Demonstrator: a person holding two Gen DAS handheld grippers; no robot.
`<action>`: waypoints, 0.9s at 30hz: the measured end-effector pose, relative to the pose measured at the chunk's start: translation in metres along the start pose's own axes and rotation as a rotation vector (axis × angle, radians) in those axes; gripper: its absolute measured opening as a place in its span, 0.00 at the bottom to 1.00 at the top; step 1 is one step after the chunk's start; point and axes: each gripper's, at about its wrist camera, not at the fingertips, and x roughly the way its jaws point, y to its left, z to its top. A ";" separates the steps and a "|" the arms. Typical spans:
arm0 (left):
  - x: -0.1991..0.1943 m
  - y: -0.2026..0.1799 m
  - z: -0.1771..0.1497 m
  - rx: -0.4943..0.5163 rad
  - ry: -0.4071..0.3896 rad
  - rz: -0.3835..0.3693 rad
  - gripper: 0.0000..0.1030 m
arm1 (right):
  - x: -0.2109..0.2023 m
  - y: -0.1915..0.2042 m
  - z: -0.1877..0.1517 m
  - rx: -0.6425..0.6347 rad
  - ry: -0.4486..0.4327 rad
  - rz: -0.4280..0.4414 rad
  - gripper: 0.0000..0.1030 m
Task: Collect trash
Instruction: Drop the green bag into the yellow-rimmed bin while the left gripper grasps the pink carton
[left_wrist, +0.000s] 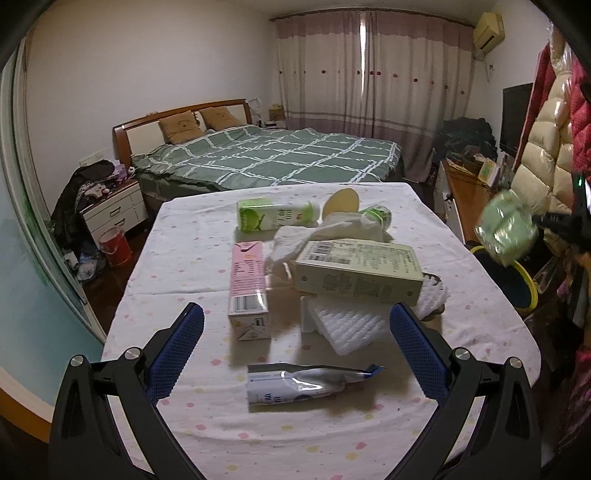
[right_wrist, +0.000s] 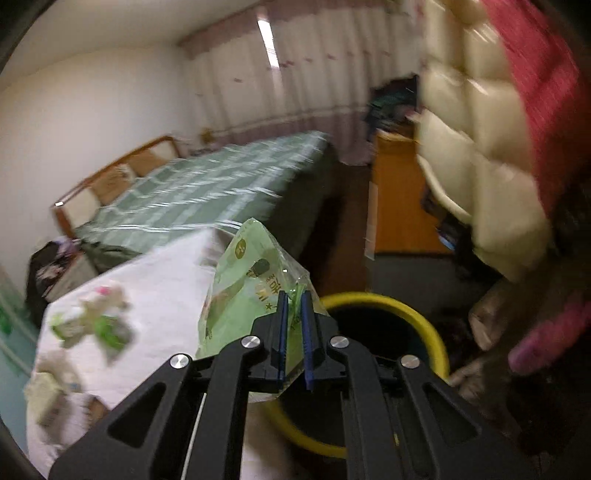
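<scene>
My right gripper (right_wrist: 293, 295) is shut on a crumpled green plastic wrapper (right_wrist: 243, 291) and holds it beside the table's right edge, over the yellow-rimmed dark bin (right_wrist: 424, 321). The left wrist view shows the same wrapper (left_wrist: 506, 230) in the air above the bin (left_wrist: 526, 286). My left gripper (left_wrist: 295, 321) stands open over the table (left_wrist: 177, 266), nothing between its fingers. Before it lie a flattened silver pouch (left_wrist: 295, 384), a pink carton (left_wrist: 247, 291), white foam (left_wrist: 340, 325), a pale green box (left_wrist: 358, 273), crumpled tissue (left_wrist: 321, 236) and a green-and-white carton (left_wrist: 277, 214).
A bed (left_wrist: 266, 155) with a green checked cover lies beyond the table. A nightstand (left_wrist: 110, 210) and red bucket (left_wrist: 116, 245) stand at the left. Padded coats (left_wrist: 550, 147) hang at the right, close to the bin, beside a wooden desk (left_wrist: 465, 192).
</scene>
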 end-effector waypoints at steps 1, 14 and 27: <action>0.001 -0.003 0.001 0.003 0.002 -0.004 0.96 | 0.007 -0.013 -0.004 0.020 0.016 -0.021 0.07; 0.008 -0.026 0.006 0.045 0.021 -0.031 0.96 | 0.063 -0.055 -0.035 0.096 0.144 -0.108 0.36; 0.054 0.022 0.001 -0.037 0.100 0.106 0.96 | 0.011 -0.022 -0.037 0.038 0.036 -0.051 0.44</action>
